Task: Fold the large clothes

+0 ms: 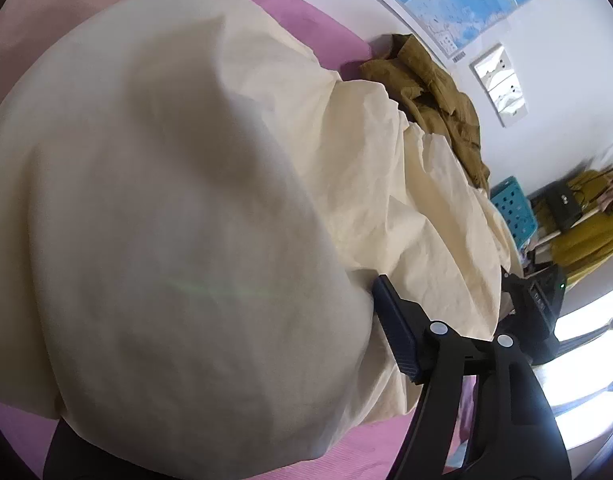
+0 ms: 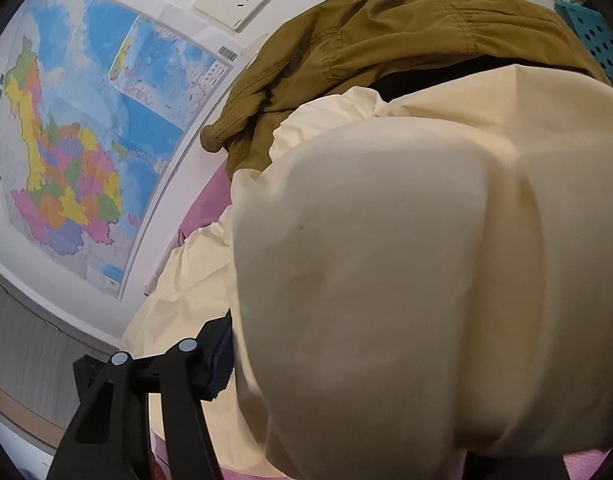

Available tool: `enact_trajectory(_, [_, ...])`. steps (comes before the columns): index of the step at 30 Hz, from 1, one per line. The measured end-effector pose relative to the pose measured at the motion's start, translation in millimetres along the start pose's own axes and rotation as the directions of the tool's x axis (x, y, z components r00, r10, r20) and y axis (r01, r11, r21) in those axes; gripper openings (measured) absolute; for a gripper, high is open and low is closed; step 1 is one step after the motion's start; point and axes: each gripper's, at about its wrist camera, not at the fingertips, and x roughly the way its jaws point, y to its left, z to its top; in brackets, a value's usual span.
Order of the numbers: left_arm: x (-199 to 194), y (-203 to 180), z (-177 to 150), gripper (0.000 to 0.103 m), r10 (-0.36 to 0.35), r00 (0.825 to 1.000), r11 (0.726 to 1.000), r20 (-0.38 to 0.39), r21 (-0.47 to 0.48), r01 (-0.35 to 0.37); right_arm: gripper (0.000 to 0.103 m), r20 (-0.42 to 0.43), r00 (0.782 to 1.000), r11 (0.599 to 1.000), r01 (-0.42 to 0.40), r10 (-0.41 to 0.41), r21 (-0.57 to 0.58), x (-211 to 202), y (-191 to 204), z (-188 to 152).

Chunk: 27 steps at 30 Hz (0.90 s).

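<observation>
A large cream garment [image 1: 186, 184] lies on a pink bed sheet [image 1: 290, 20] and fills most of both views; it shows in the right wrist view [image 2: 386, 260] too. In the left wrist view the cloth drapes close over the lens and covers one finger; the other finger [image 1: 394, 332] shows against its edge. My left gripper [image 1: 370, 320] looks shut on the cream cloth. In the right wrist view one finger [image 2: 220, 364] presses against the lifted cloth and the other is hidden under it. My right gripper [image 2: 242, 360] looks shut on the cream garment.
An olive-brown jacket [image 1: 438, 96] lies crumpled at the far end of the bed against the wall [image 2: 386, 40]. A map poster [image 2: 86, 140] and wall sockets [image 2: 234, 0] are on the wall. A blue perforated crate [image 1: 514, 208] and clutter stand past the bed.
</observation>
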Motion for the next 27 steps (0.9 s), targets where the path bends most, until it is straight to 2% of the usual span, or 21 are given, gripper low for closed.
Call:
enact_trajectory(2, [0.7, -0.9, 0.1, 0.067, 0.007, 1.000, 1.000, -0.002, 0.002, -0.007, 0.077, 0.003, 0.999, 0.999, -0.033, 0.033, 0.038, 3.5, -5.0, 1.5])
enact_trajectory(4, [0.4, -0.5, 0.1, 0.067, 0.009, 1.000, 1.000, -0.004, 0.006, -0.009, 0.090, -0.009, 0.999, 0.999, -0.045, 0.045, 0.018, 7.5, 1.5, 3.8])
enact_trajectory(7, [1.0, 0.0, 0.4, 0.067, 0.006, 1.000, 1.000, -0.006, 0.006, -0.006, 0.096, -0.012, 1.000, 1.000, -0.002, 0.002, -0.009, 15.7, 11.2, 4.8])
enact_trajectory(9, [3.3, 0.8, 1.3, 0.069, 0.000, 1.000, 1.000, -0.008, 0.001, 0.000, 0.096, -0.013, 1.000, 1.000, 0.009, -0.009, -0.014, 16.9, 12.6, 4.8])
enact_trajectory(12, [5.7, 0.5, 3.4, 0.072, -0.008, 1.000, 1.000, -0.012, 0.000, 0.008, 0.085, -0.022, 0.999, 0.999, 0.028, -0.029, -0.022, 16.1, 11.9, 5.7])
enact_trajectory(14, [6.5, -0.2, 4.0, 0.074, -0.011, 1.000, 1.000, -0.014, 0.008, 0.011, 0.070, -0.028, 0.998, 0.998, 0.049, -0.049, -0.026, 14.0, 9.0, 6.3])
enact_trajectory(20, [10.4, -0.8, 7.1, 0.087, -0.055, 0.998, 0.998, -0.015, 0.008, 0.055, 0.041, -0.053, 0.999, 1.000, -0.008, 0.009, 0.009, 8.8, -1.7, 7.9])
enact_trajectory(24, [12.9, 4.0, 10.5, 0.097, -0.120, 0.993, 0.992, -0.014, -0.033, 0.119, 0.040, -0.051, 0.998, 0.999, -0.037, 0.038, 0.014, 8.7, -0.7, 8.5])
enact_trajectory(26, [13.5, 3.8, 10.8, 0.097, -0.115, 0.993, 0.993, -0.010, -0.042, 0.115, 0.056, -0.059, 0.995, 0.996, -0.081, 0.084, 0.041, 12.0, -5.6, 8.7])
enact_trajectory(27, [14.1, 2.2, 10.5, 0.097, -0.109, 0.994, 0.994, -0.011, -0.033, 0.109, 0.057, -0.056, 0.994, 0.995, -0.088, 0.090, 0.046, 11.9, -5.8, 9.1])
